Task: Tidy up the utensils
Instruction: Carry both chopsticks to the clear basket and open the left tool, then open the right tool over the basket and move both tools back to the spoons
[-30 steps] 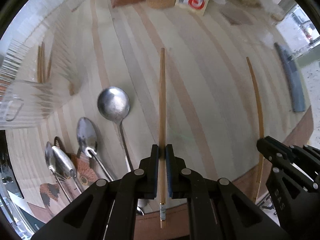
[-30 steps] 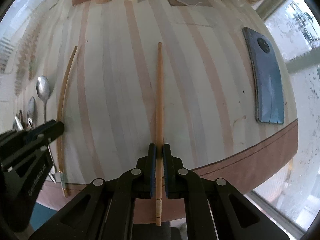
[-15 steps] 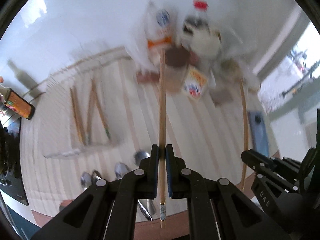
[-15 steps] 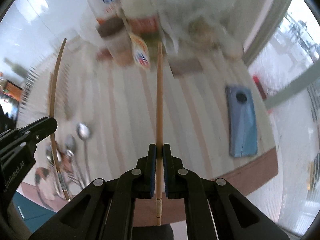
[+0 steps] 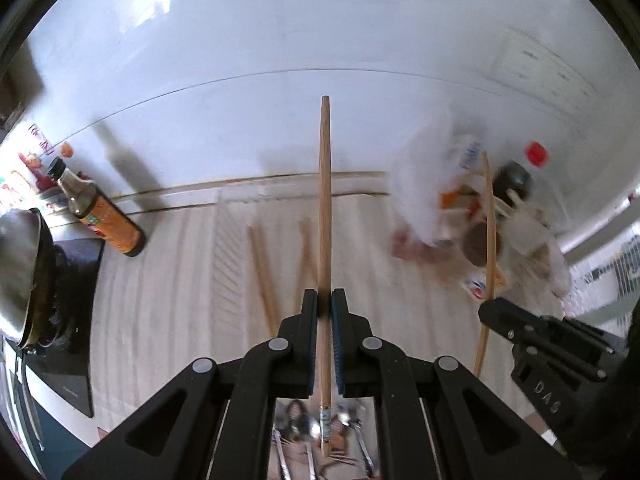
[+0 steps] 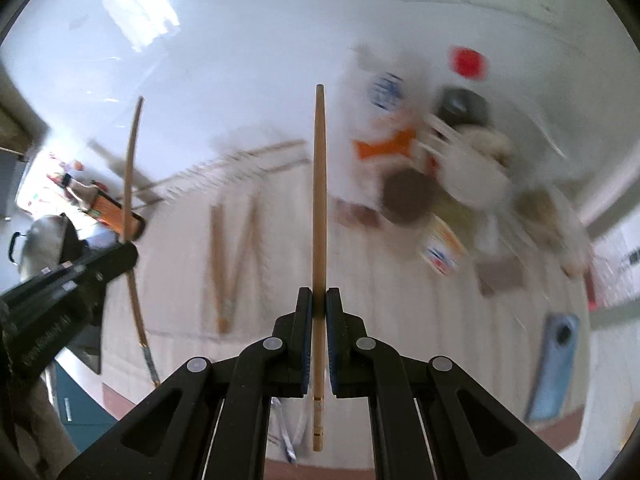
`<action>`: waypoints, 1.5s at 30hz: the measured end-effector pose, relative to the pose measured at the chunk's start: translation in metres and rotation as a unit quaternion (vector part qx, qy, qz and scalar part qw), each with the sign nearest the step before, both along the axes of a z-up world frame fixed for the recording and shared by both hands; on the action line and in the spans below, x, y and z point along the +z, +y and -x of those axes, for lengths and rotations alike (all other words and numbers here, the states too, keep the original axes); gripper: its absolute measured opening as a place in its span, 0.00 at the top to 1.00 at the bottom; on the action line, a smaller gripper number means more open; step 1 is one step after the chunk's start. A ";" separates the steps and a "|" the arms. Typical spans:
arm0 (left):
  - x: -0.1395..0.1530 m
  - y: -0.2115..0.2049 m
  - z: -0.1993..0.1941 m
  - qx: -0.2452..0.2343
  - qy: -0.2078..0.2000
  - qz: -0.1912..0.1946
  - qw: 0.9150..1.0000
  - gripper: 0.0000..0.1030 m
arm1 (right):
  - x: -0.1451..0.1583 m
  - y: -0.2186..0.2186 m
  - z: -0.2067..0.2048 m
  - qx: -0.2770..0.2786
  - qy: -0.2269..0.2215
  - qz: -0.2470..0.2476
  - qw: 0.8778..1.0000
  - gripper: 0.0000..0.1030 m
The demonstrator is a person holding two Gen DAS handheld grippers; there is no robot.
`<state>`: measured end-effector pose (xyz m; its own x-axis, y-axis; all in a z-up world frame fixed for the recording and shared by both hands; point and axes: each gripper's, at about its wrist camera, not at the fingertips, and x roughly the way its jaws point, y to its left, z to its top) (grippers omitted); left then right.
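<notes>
My left gripper is shut on a wooden chopstick and holds it lifted above the striped table, pointing at the far wall. My right gripper is shut on a second wooden chopstick, also lifted. The right gripper also shows in the left wrist view with its chopstick; the left gripper and its chopstick show in the right wrist view. A clear ribbed tray on the table holds several chopsticks. Spoons lie below my left gripper, partly hidden.
A sauce bottle stands at the far left by a pan on a stove. Blurred food packets and jars crowd the back right. A blue phone lies at the right. The table's front edge is below.
Both grippers have risen and tilted up with their chopsticks, from the table surface to above it. The view now takes in the tray, the wall and the back clutter.
</notes>
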<state>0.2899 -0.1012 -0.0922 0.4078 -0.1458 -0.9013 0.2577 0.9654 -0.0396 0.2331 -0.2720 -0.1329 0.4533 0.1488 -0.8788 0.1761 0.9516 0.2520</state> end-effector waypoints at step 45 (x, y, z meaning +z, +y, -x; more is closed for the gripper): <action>-0.032 0.121 0.000 0.172 -0.076 -0.061 0.980 0.00 | -0.057 0.038 -0.018 0.033 0.077 -0.005 0.996 0.71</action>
